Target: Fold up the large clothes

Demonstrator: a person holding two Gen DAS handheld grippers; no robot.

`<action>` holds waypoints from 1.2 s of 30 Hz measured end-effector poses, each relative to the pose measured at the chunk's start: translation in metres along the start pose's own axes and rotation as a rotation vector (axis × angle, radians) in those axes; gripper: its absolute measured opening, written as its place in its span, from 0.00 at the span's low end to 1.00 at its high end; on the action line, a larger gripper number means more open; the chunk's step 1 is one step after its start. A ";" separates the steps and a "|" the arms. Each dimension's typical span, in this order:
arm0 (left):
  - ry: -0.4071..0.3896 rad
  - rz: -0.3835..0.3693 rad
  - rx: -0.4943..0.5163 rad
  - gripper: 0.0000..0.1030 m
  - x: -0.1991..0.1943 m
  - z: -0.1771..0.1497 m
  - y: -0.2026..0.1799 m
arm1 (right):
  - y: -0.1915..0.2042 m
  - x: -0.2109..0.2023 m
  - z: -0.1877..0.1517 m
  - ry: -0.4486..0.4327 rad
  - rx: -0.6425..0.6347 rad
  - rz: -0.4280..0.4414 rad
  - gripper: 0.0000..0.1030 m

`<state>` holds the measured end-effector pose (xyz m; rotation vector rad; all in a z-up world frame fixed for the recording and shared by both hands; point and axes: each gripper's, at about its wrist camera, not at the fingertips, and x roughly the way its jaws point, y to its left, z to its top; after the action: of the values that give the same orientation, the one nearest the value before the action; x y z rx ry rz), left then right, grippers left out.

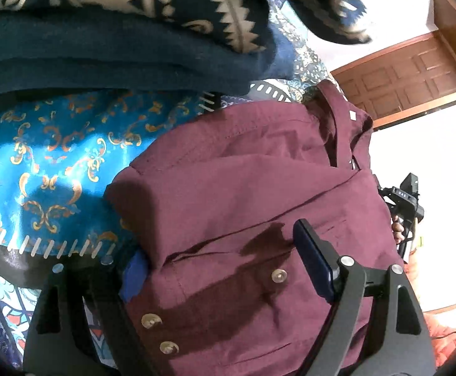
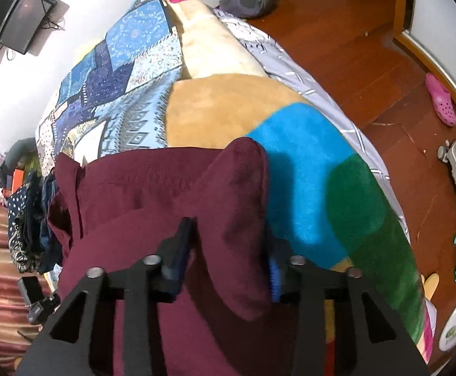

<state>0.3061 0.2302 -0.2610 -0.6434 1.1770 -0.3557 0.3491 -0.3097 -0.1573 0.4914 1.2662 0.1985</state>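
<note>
A maroon button-up shirt (image 1: 253,194) lies folded on the bed, collar toward the far end, buttons near me. My left gripper (image 1: 225,269) has its jaws wide apart with the shirt's lower edge bunched between the blue pads; whether it grips is unclear. In the right wrist view the same shirt (image 2: 152,194) fills the lower middle. My right gripper (image 2: 228,260) has a thick fold of maroon cloth standing up between its blue pads, which press on both sides of it. The other gripper shows at the shirt's far edge (image 1: 403,200).
The bed carries a shiny blue patterned cover (image 1: 55,163), a patchwork quilt (image 2: 115,72) and a colourful fleece blanket (image 2: 306,163). A stack of folded dark blue clothes (image 1: 118,40) sits beyond the shirt. A wooden door (image 1: 410,75), wood floor (image 2: 353,47) and pink clog (image 2: 441,100) lie beyond.
</note>
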 end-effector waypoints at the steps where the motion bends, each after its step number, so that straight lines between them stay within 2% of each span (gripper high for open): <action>1: -0.014 0.006 0.007 0.81 -0.004 -0.002 -0.002 | 0.000 -0.004 -0.002 -0.012 -0.011 -0.008 0.21; 2: -0.029 0.020 0.014 0.79 -0.012 -0.005 -0.003 | 0.003 -0.009 -0.004 -0.028 -0.024 -0.008 0.18; 4: -0.047 0.083 0.024 0.49 -0.020 -0.005 0.001 | 0.005 -0.019 -0.007 -0.057 -0.037 0.001 0.13; 5: -0.046 0.129 0.028 0.40 -0.021 -0.005 0.000 | 0.005 -0.023 -0.008 -0.074 -0.040 0.003 0.12; 6: -0.047 0.180 0.029 0.22 -0.022 -0.005 0.000 | 0.008 -0.028 -0.009 -0.092 -0.045 0.005 0.12; 7: -0.049 0.215 0.030 0.09 -0.023 -0.006 0.000 | 0.011 -0.034 -0.010 -0.111 -0.047 0.008 0.12; 10: -0.090 0.272 0.040 0.04 -0.040 -0.008 -0.002 | 0.022 -0.049 -0.014 -0.162 -0.057 0.014 0.11; 12: -0.130 0.310 0.067 0.02 -0.051 -0.012 -0.018 | 0.031 -0.063 -0.017 -0.203 -0.089 0.019 0.11; 17: -0.247 0.383 0.176 0.02 -0.092 -0.022 -0.074 | 0.061 -0.107 -0.033 -0.297 -0.196 0.056 0.10; 22: -0.390 0.421 0.302 0.01 -0.136 -0.023 -0.138 | 0.099 -0.145 -0.048 -0.379 -0.302 0.092 0.10; 27: -0.493 0.437 0.364 0.00 -0.166 0.000 -0.183 | 0.133 -0.176 -0.042 -0.453 -0.378 0.142 0.09; 29: -0.526 0.448 0.385 0.00 -0.170 0.013 -0.194 | 0.142 -0.179 -0.037 -0.488 -0.395 0.129 0.09; 32: -0.543 0.455 0.375 0.00 -0.166 0.033 -0.193 | 0.145 -0.167 -0.018 -0.509 -0.387 0.107 0.09; 36: -0.485 0.496 0.343 0.01 -0.130 0.068 -0.171 | 0.129 -0.131 0.010 -0.458 -0.324 0.056 0.09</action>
<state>0.3350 0.1914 -0.0408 -0.1102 0.7474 0.0276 0.3347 -0.2522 0.0168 0.2706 0.7546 0.3121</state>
